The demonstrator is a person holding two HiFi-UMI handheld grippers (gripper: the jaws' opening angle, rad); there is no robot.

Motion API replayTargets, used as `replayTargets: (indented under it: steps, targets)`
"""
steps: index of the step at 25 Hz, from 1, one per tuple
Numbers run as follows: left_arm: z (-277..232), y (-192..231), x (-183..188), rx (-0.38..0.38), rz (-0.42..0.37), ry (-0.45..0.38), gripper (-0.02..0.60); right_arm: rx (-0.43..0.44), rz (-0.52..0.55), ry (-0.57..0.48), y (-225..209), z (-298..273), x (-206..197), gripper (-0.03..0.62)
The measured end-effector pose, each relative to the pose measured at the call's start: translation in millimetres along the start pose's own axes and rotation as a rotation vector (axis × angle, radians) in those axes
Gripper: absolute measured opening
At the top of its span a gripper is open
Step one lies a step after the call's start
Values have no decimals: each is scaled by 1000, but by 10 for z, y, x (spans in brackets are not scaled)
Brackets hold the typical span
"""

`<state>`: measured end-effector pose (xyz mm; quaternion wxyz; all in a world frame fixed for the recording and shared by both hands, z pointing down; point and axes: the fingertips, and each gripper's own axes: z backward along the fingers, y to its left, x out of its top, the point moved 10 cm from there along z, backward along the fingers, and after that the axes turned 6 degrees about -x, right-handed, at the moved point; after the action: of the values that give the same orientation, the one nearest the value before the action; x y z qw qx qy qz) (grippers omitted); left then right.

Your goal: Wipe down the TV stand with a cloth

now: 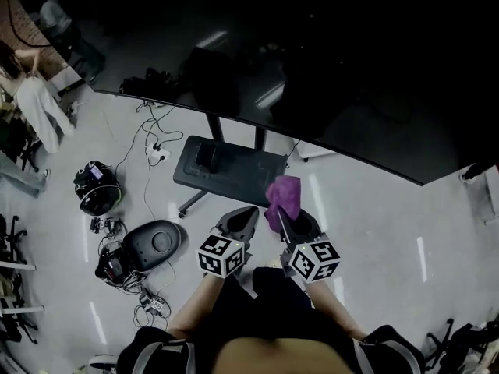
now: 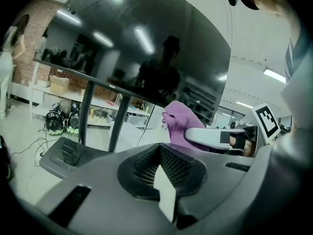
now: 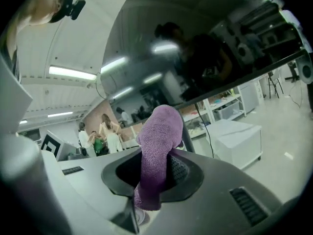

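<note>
The TV stand has a dark base tray [image 1: 226, 170] on the floor and two posts [image 1: 215, 128] under a big dark screen [image 1: 312, 53]. My right gripper [image 1: 279, 216] is shut on a purple cloth [image 1: 284, 195], held in the air just right of the tray's near edge. In the right gripper view the cloth [image 3: 159, 146] stands up out of the closed jaws [image 3: 154, 175]. My left gripper [image 1: 248, 211] hovers beside it, shut and holding nothing. The left gripper view has the tray [image 2: 63, 153], the cloth [image 2: 178, 124] and the right gripper [image 2: 210, 137].
On the floor left of the stand lie a helmet [image 1: 97, 187], a power strip with cables [image 1: 158, 154] and a round dark device [image 1: 154, 242]. A person [image 1: 35, 107] stands at far left. A white cabinet [image 3: 237, 141] sits behind the screen.
</note>
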<state>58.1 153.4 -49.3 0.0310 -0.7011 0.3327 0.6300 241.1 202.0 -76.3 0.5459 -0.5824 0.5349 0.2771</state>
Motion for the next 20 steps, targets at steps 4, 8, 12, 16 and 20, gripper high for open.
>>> replayTargets:
  steps: [4, 8, 12, 16, 20]
  targets:
    - [247, -43, 202, 4, -14, -52, 5, -15, 42, -72, 235, 122, 103, 95]
    - [471, -19, 371, 9, -58, -98, 5, -2, 15, -91, 419, 73, 110, 95]
    - [621, 73, 330, 54, -54, -112, 5, 22, 38, -77, 575, -23, 74, 95]
    - [691, 132, 290, 68, -65, -101, 5, 17, 53, -53, 614, -72, 37, 95]
    - [689, 168, 319, 62, -67, -101, 5, -2, 43, -37, 599, -65, 3, 95]
